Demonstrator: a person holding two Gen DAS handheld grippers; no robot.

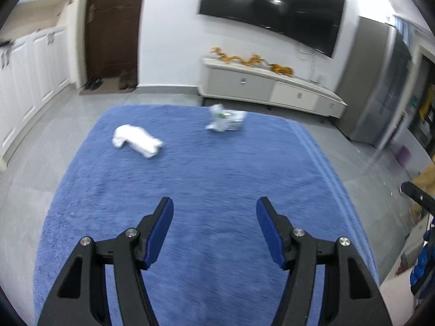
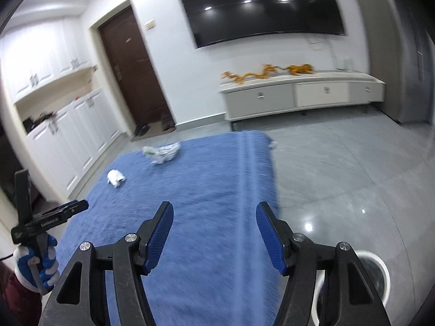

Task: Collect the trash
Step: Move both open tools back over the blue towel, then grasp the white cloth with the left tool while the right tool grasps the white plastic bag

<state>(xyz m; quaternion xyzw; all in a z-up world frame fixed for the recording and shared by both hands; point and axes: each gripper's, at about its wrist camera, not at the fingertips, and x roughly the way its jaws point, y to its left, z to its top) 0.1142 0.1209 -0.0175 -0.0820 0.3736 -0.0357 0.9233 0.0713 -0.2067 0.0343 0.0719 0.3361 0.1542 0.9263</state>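
**Two pieces of trash on the blue cloth, both grippers empty**

Only the right wrist view shows the round white bin with a dark inside [image 2: 380,274] on the glossy grey floor, low at the right and partly hidden behind the right gripper [image 2: 214,210]. It also shows the gloved left hand [image 2: 36,267], blue and white, gripping its tool's handle at the lower left edge. The left wrist view shows neither; it looks squarely along the fluffy blue cloth [image 1: 212,190].

Two pieces of trash lie on that cloth, well apart from each other and from both grippers: one crumpled white paper wad [image 1: 137,140] towards the left, and one crumpled white wrapper with what may be green print [image 1: 225,118], blurred, near the far edge.

The left gripper [image 1: 214,206] has its two blue-padded fingers spread apart with nothing between them. The right gripper's two fingers stand likewise apart and empty.
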